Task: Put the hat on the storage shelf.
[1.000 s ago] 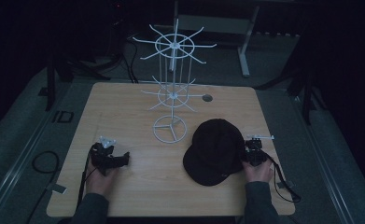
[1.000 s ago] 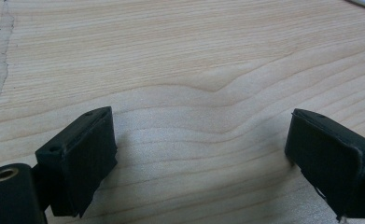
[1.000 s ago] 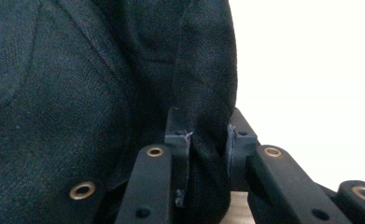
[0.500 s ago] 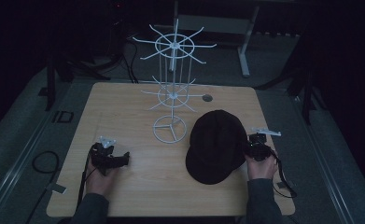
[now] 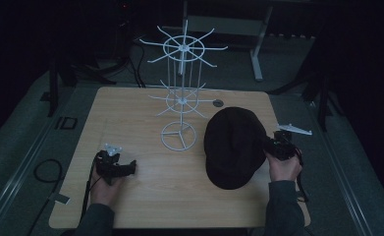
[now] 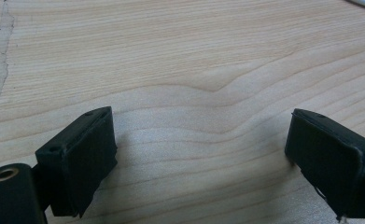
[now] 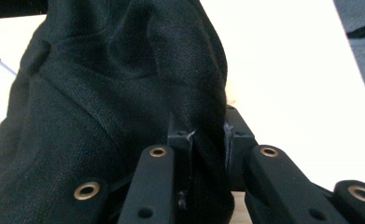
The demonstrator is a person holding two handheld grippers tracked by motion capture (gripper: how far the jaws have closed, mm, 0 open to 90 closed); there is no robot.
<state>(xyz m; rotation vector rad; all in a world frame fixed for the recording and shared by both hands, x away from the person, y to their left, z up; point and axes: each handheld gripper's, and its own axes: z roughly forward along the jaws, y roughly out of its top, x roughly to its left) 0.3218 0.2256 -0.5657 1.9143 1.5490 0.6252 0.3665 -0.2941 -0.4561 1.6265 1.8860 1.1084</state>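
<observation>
The right gripper [image 5: 270, 146] pinches the edge of the black cap [image 5: 233, 145], which lies on the table [image 5: 130, 113] right of the white rack [image 5: 179, 98]. The left gripper [image 5: 125, 167] rests on the table near its front left, jaws wide apart, holding nothing.

The left gripper [image 5: 129, 167] rests low at the counter's [image 5: 130, 113] near left, held in the left hand [image 5: 103, 183], its jaws spread wide with bare wood between them. The right gripper [image 5: 267, 145] sits at the near right in the right hand [image 5: 284, 166], jaws clamped on a fold of the black cap [image 5: 233, 145]. Both forearms enter from the bottom edge.
</observation>
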